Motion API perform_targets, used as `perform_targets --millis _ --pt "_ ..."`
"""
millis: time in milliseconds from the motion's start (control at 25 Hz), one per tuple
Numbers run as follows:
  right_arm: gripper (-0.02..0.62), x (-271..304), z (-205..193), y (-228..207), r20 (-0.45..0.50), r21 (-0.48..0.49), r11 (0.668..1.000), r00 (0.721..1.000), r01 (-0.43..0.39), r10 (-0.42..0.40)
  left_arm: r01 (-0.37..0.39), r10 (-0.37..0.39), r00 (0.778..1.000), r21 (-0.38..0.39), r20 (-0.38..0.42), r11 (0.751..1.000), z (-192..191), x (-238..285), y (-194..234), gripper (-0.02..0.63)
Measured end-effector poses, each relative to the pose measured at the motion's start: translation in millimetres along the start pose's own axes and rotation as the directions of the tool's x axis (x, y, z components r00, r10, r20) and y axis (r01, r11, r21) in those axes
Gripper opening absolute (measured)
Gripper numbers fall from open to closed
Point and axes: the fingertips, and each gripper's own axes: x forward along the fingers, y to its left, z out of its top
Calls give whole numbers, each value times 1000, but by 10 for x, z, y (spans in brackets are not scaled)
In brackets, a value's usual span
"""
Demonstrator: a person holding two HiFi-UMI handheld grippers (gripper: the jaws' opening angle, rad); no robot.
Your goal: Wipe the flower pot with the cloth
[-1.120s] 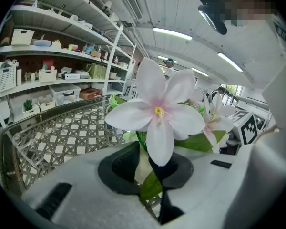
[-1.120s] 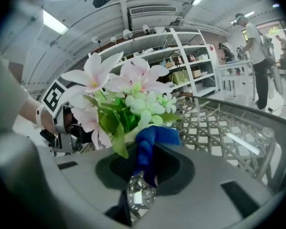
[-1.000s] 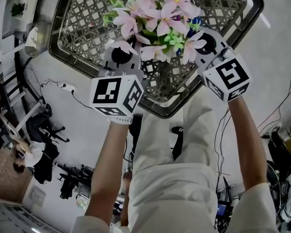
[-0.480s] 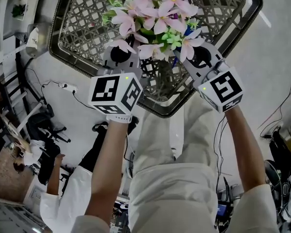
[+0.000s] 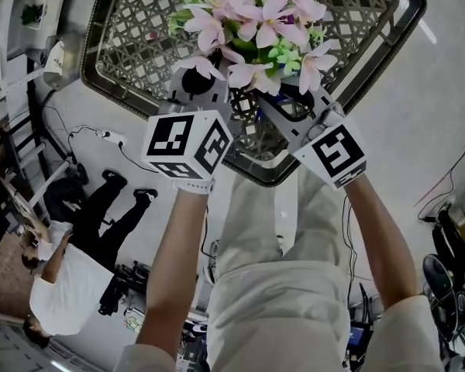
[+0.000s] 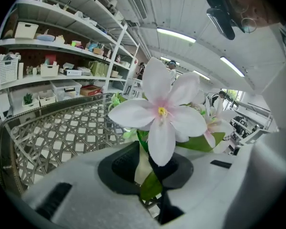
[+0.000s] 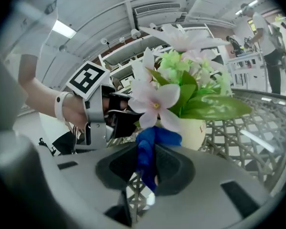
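Our left gripper (image 6: 150, 175) stands at a narrow setting, clamped on the cream wall of the flower pot (image 7: 196, 130) at its rim, with a green leaf (image 6: 151, 185) caught between the pads too. Our right gripper (image 7: 145, 165) is closed just as narrowly on a bunched blue cloth (image 7: 151, 144), whose free end pokes out past the jaws and sits just beside the pot's side.

In the head view the pot lies at the upper centre of the frame, almost buried under pink flowers (image 5: 256, 22), between the two grippers and over the near edge of the woven lattice bench (image 5: 364, 22). We cannot tell whether it rests on the bench or hangs lifted from it.

We judge the pot small and light, with a smooth, stiff wall that could slip in a thin pinch, and top-heavy under the spreading bouquet. A grip over the rim, one pad inside and one outside, seems the firmest hold. The cloth is soft and folds easily, so we want it bunched tight and pressed flat to the wall. The petals look delicate and crowd the rim, so we should wipe below them.
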Motion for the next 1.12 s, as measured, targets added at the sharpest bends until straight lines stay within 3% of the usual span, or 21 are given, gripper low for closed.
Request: perform_targets --millis 280,560,920,1120 --pt "97 224 53 161 17 -9 999 999 -49 49 35 -35 999 11 -5 999 6 10 -5 67" --pt "97 348 32 361 -37 -81 987 990 -142 139 41 -41 999 17 -15 999 16 12 -13 69" --pt "97 -119 6 430 -138 -140 972 976 -187 168 44 -39 997 -78 63 996 108 -124 -5 92" --pt "97 -482 174 608 -178 -193 954 965 -228 194 20 -14 998 -85 69 996 118 -407 -30 114"
